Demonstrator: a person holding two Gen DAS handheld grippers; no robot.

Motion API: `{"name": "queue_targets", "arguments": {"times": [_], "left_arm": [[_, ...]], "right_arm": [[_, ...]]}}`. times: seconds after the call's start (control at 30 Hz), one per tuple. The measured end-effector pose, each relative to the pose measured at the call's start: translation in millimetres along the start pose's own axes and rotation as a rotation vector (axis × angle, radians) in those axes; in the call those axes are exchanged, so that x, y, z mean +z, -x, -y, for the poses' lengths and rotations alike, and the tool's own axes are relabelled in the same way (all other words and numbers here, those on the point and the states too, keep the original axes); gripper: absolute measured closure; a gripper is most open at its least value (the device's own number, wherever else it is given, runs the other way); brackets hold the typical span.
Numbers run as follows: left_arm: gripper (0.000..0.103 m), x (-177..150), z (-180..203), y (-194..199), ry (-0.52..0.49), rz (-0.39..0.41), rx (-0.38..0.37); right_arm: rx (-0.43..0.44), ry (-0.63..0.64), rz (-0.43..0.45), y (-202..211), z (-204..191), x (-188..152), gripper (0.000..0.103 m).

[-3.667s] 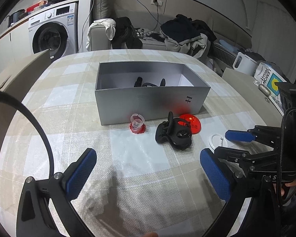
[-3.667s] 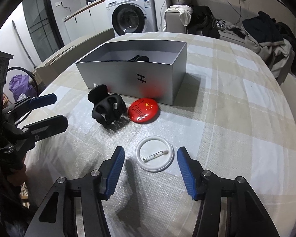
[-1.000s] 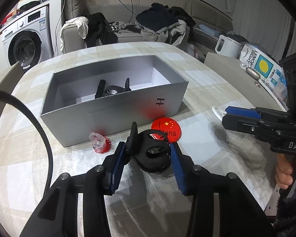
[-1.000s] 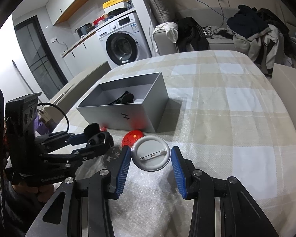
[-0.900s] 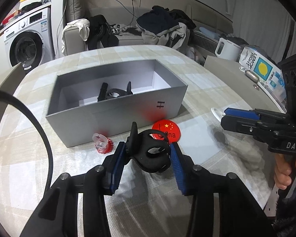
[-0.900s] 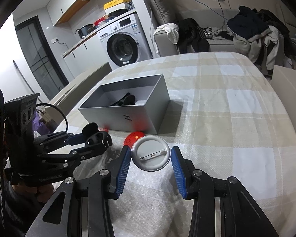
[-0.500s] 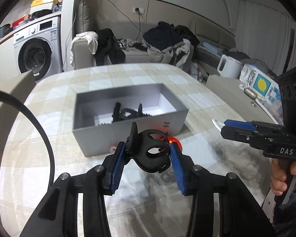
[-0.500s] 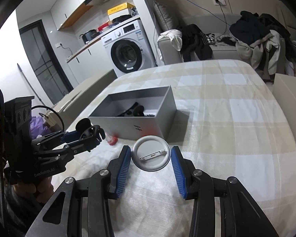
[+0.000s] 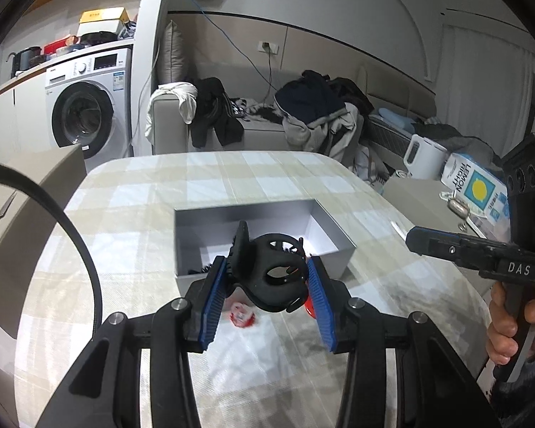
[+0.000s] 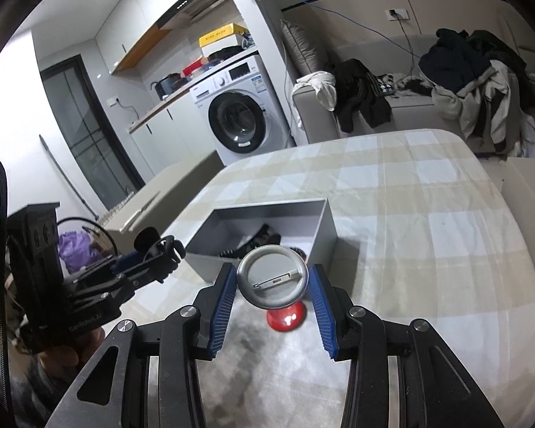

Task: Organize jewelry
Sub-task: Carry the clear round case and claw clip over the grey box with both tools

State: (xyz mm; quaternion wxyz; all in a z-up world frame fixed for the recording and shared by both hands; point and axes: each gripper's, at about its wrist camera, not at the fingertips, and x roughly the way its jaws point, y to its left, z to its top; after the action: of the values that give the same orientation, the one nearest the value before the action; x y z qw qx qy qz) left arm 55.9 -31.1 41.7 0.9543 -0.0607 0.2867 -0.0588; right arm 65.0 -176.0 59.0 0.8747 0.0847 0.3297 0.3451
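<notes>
**Both pieces being carried above the box**

A table covered in a beige-and-white checked cloth (image 9: pixel 132 214) is filling the middle of both views. An open grey rectangular cardboard box (image 9: pixel 333 240) is being approached at frame centre, with dark pieces already lying inside. A black plastic claw hair clip (image 9: pixel 271 278) is being pinched between the blue pads of the left gripper (image 9: pixel 267 285), low centre of the left view. A round silver pin-back badge (image 10: pixel 271 277) is being clamped by its rim in the right gripper (image 10: pixel 273 285), pin side facing the camera. A red domed badge (image 10: pixel 287 317) and a small clear-and-red trinket (image 9: pixel 241 315) are lying on the cloth in front of the box.

The silver badge is being held only at its edges, so it is judged likely to pivot or slip out if the squeeze is eased short of the box. The clip could be snagged on the box wall if lowered too near it.

Both tools are being held raised above the table, pointed toward the box.
</notes>
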Motion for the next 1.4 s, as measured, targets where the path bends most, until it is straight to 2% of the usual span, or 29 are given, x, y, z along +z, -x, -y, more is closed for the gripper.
{"name": "queue_targets", "arguments": {"times": [0.4,0.67,1.2,1.4], "left_arm": [[0.064,9,-12,-10,0.028,0.022,0.031],[0.064,12,-18,-18,0.037,0.018,0.039],[0.064,16,-25,-37,0.036,-0.02,0.046],[0.064,19,-26,-46,0.033,-0.035,0.049]], "right_arm": [[0.02,-0.049,0.008,-20,6,17,0.062],[0.025,-0.039,-0.004,-34,5,25,0.062],[0.018,-0.032,-0.048,-67,6,31,0.062],[-0.011,-0.013,-0.064,-79,5,32,0.062]]}}
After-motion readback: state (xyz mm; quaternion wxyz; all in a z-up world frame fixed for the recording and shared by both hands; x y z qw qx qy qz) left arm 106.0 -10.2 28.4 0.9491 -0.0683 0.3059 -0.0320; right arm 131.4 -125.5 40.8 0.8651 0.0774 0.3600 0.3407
